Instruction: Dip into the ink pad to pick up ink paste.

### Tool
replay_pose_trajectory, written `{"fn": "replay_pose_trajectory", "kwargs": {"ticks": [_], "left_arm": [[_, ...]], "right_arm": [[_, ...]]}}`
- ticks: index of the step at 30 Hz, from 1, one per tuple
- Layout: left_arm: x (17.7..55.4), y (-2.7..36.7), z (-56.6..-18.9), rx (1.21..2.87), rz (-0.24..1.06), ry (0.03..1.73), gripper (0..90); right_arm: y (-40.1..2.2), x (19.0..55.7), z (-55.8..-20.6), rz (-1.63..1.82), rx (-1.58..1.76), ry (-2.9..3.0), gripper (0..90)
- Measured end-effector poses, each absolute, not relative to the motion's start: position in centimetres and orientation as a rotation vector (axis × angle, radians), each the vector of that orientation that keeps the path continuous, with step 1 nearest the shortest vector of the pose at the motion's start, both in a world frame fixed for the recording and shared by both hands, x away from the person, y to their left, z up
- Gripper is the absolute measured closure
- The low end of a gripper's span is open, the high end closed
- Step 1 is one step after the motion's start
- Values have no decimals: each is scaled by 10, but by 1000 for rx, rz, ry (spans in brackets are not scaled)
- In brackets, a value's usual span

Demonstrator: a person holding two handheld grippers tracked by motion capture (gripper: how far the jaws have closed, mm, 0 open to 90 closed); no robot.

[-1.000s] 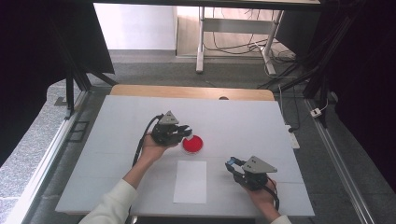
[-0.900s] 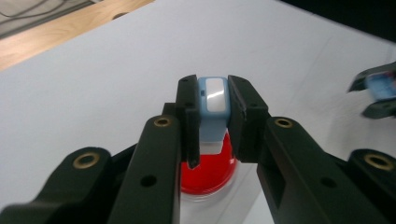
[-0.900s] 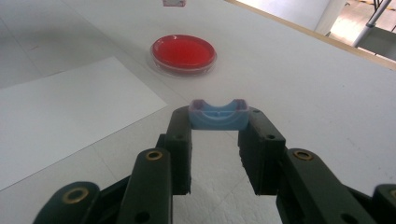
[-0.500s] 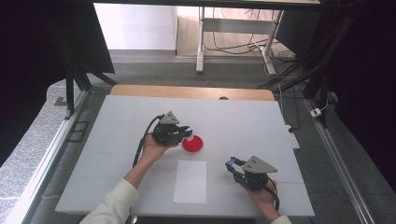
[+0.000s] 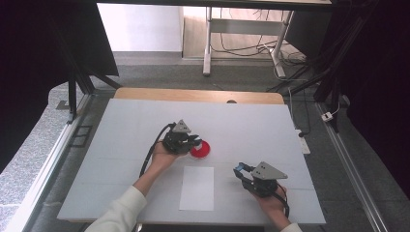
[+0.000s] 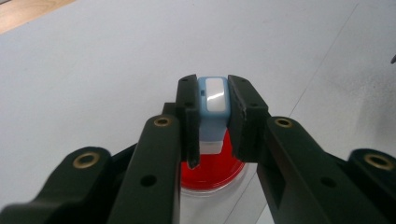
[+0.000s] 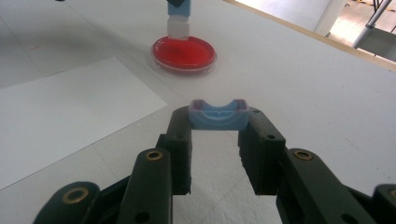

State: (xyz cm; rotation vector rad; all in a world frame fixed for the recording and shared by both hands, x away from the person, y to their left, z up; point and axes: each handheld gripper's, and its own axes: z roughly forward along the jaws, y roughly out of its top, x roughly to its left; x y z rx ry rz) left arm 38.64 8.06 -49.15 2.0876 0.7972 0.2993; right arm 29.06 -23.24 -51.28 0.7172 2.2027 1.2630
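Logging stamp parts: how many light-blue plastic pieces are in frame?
2. One, the stamp body, is clamped in the left gripper over the red ink dish. The other, the cap, is held in the right gripper.

Black two-jaw left gripper [image 5: 193, 143] and right gripper [image 5: 240, 170], brass rivets at pivots. Grey three-cornered plates on top, black cables trailing. White sleeve [image 5: 118, 210] on left arm.
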Motion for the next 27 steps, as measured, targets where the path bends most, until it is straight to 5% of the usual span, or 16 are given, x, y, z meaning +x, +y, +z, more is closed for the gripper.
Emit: {"fn": "replay_pose_trajectory", "kwargs": {"ticks": [27], "left_arm": [[387,71,-503,2120,316,785,751]], "right_arm": [[-233,291,-513,1266,721,2217,650]]}}
